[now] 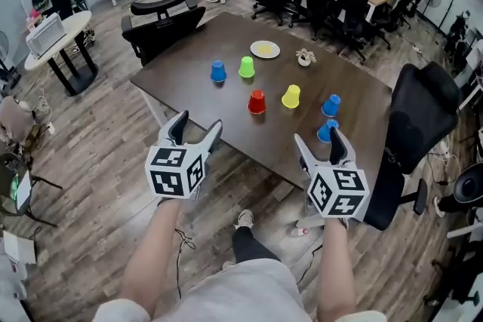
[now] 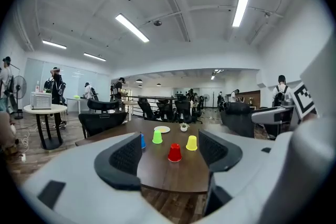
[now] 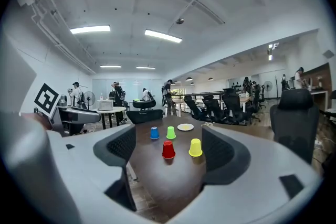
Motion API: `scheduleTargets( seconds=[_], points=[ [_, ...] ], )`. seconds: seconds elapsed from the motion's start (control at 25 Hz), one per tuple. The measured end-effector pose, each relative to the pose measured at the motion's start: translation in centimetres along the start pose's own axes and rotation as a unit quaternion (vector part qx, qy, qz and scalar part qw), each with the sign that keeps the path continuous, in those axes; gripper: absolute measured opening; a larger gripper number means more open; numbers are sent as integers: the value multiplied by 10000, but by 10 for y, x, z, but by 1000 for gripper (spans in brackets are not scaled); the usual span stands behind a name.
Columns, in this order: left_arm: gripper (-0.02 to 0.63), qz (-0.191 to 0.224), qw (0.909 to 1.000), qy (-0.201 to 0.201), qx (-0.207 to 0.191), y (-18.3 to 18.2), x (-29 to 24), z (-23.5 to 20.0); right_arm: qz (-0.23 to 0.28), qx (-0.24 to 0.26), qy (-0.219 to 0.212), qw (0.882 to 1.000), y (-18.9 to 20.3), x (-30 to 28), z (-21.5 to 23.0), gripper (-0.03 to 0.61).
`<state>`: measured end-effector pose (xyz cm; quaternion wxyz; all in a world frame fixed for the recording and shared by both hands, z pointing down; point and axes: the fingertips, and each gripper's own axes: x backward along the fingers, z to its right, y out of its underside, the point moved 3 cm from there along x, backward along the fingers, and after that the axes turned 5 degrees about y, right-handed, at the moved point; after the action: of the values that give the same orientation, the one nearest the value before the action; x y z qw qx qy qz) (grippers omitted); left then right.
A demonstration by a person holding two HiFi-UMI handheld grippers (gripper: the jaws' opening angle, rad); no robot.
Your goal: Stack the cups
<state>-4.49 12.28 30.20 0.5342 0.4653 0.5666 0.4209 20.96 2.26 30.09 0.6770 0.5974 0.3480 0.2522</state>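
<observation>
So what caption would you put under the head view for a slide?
Left gripper and right gripper, both open, face a table of six upside-down cups, none stacked.

Office — swivel chairs [image 1: 426,117], meeting table [image 1: 226,105]

A red cup [image 1: 256,102], a yellow cup [image 1: 291,96]

head view: steep down | gripper views: low, level, nr table [image 1: 226,41] | shared: cups [image 1: 257,102]
</observation>
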Motion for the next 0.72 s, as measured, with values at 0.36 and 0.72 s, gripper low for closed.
scheduleTargets(
  seconds=[0.36, 0.72],
  points=[
    [337, -201, 9989, 322, -268, -10, -122, -37, 44, -138, 322, 9994, 4, -112, 39, 385],
    [337, -386, 9958, 742, -362, -38, -266, -57, -129, -239, 605, 9978, -11, -224, 95, 385]
  ],
)
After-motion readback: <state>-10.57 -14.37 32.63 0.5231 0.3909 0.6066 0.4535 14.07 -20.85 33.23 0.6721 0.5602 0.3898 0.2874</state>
